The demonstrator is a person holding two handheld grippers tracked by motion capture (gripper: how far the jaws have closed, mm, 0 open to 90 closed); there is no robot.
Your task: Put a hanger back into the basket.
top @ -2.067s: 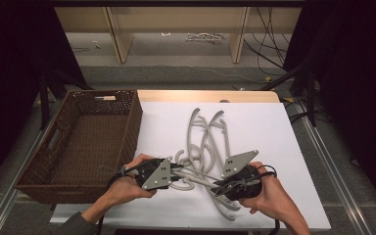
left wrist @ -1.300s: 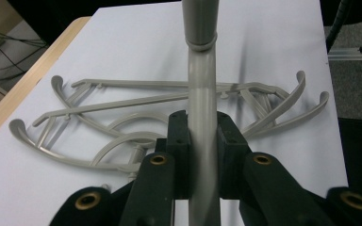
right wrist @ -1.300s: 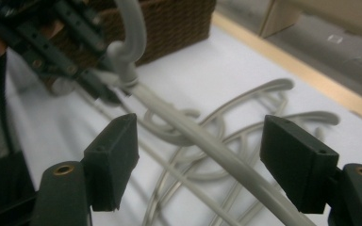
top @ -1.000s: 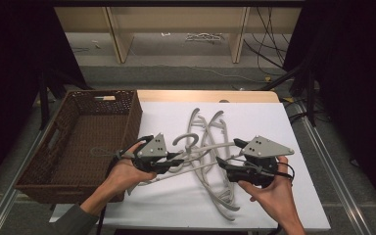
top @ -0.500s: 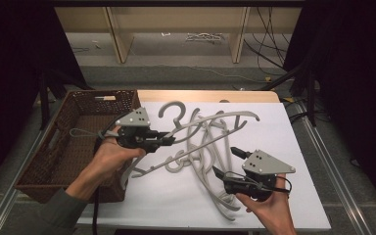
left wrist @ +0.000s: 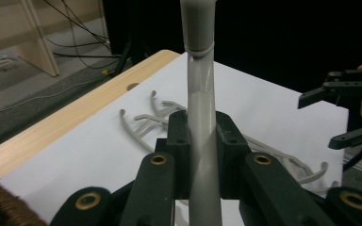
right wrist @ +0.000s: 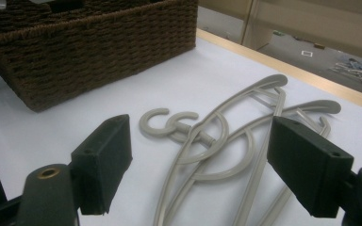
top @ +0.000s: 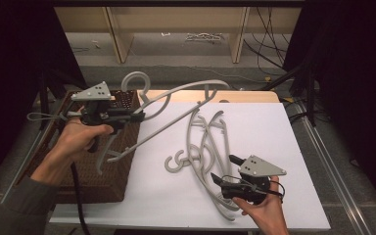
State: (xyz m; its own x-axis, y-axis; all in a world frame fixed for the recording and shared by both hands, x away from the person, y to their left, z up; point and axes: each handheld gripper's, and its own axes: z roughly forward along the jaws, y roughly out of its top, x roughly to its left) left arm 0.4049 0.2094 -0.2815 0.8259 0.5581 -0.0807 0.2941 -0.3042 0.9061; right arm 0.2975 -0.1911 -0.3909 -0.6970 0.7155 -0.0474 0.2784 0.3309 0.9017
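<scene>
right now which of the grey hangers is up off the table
The hanger clamped in the left claw, held in the air beside the basket. The other hangers lie flat on the white table.

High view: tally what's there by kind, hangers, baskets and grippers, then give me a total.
Grey hangers: 3, one clamped in the left gripper, two overlapping on the white table
Wicker basket: 1
Grippers: 2, counting the right gripper
Total: 6
</scene>
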